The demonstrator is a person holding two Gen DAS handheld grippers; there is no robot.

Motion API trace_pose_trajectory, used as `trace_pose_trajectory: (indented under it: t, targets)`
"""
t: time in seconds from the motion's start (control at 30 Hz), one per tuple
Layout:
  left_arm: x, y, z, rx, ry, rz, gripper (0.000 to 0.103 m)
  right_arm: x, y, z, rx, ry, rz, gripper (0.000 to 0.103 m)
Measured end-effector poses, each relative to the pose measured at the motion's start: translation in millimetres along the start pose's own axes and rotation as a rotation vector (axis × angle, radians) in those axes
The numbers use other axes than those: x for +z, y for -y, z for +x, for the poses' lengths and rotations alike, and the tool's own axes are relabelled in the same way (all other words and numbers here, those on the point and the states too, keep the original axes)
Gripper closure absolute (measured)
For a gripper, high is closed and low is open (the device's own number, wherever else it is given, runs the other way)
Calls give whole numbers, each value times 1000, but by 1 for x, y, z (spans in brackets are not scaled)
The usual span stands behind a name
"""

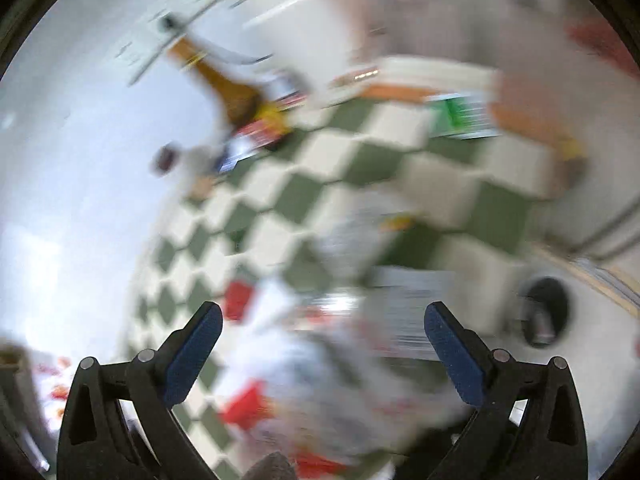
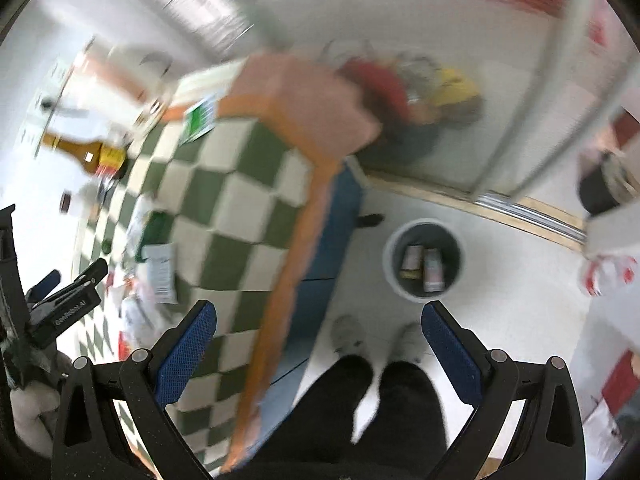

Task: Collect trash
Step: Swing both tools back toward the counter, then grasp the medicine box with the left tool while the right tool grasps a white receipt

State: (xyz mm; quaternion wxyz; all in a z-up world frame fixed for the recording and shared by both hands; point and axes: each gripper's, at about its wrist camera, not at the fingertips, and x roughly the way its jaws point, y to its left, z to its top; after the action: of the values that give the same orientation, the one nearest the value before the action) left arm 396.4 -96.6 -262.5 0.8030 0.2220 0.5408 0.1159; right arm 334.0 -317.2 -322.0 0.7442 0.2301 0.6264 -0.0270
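My left gripper [image 1: 324, 314] is open above a blurred heap of white, silver and red wrappers [image 1: 320, 360] on the green-and-white checked tablecloth [image 1: 320, 168]; nothing sits between its pads. My right gripper [image 2: 320, 311] is open too, hanging over the table's orange-trimmed edge [image 2: 304, 240] and the floor. Ahead of it on the floor stands a white-rimmed trash bin [image 2: 422, 258] holding a couple of small packets [image 2: 424, 266]. In the right wrist view, more wrappers [image 2: 160, 268] lie near the left gripper [image 2: 74, 276]. The left wrist view is heavily blurred.
A brown bottle [image 1: 224, 80] [image 2: 86, 152] lies at the far end of the table beside small packets. A green-and-white card [image 2: 200, 118] rests near the far edge. The person's dark trousers [image 2: 384, 400] and pale shoes [image 2: 348, 338] are between table and bin.
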Motion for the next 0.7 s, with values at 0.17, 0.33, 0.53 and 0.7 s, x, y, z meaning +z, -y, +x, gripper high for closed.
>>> trace_pose_trajectory:
  t: [0.17,0.33,0.53,0.7]
  targets:
    - [-23,-63,53,57,-107,-115,0,21,-110,87,11,-85,-102,0]
    - [-44,-100,89,46,-180,-178,0,21,-187,156,-134,-130,-227,8]
    - [-47,-107,110,-11,-217,-188,0,3,-221,162,-312,9,-321,78]
    - [-17,-89,106,-108,-162,-125,0,17,-190,147,-238,46,-221,98]
